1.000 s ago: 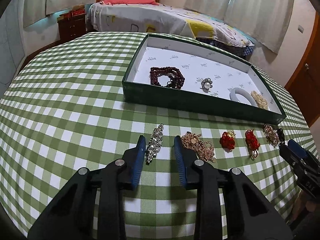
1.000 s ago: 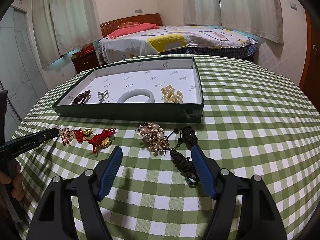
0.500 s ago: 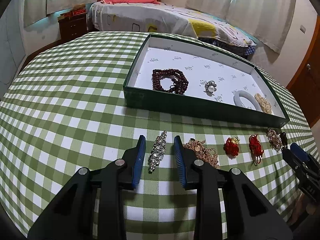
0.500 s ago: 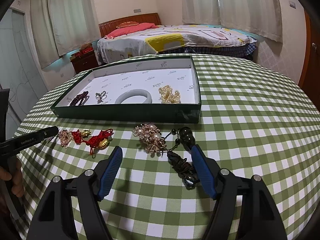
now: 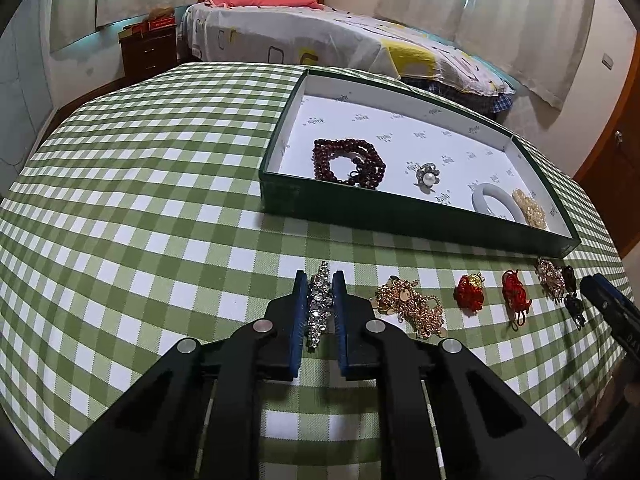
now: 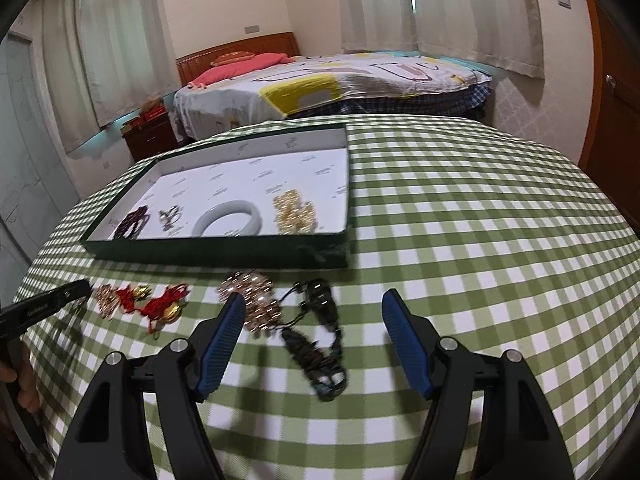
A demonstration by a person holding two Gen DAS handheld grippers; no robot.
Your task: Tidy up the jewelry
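My left gripper (image 5: 319, 280) is shut on a silver rhinestone clip (image 5: 320, 304) that lies on the checked tablecloth. To its right lie a gold chain piece (image 5: 412, 307), two red knot charms (image 5: 469, 295), and a pearl brooch (image 5: 550, 278). A green tray (image 5: 360, 214) with a white floor holds a dark bead bracelet (image 5: 348, 160), a pearl ring (image 5: 428, 178), a pale bangle (image 5: 496, 202) and gold beads (image 5: 530, 212). My right gripper (image 6: 314, 308) is open above a dark bead cord (image 6: 320, 344), with the pearl brooch (image 6: 256, 300) beside its left finger.
The round table's edge curves close at the left and front. A bed (image 6: 340, 80) and a nightstand (image 5: 150, 50) stand behind the table. A wooden door (image 6: 616, 92) is at the right. The tray (image 6: 224, 250) is just beyond the loose jewelry.
My left gripper moved forward over the silver clip and closed on it. My right gripper moved forward over the dark bead cord and stayed open.
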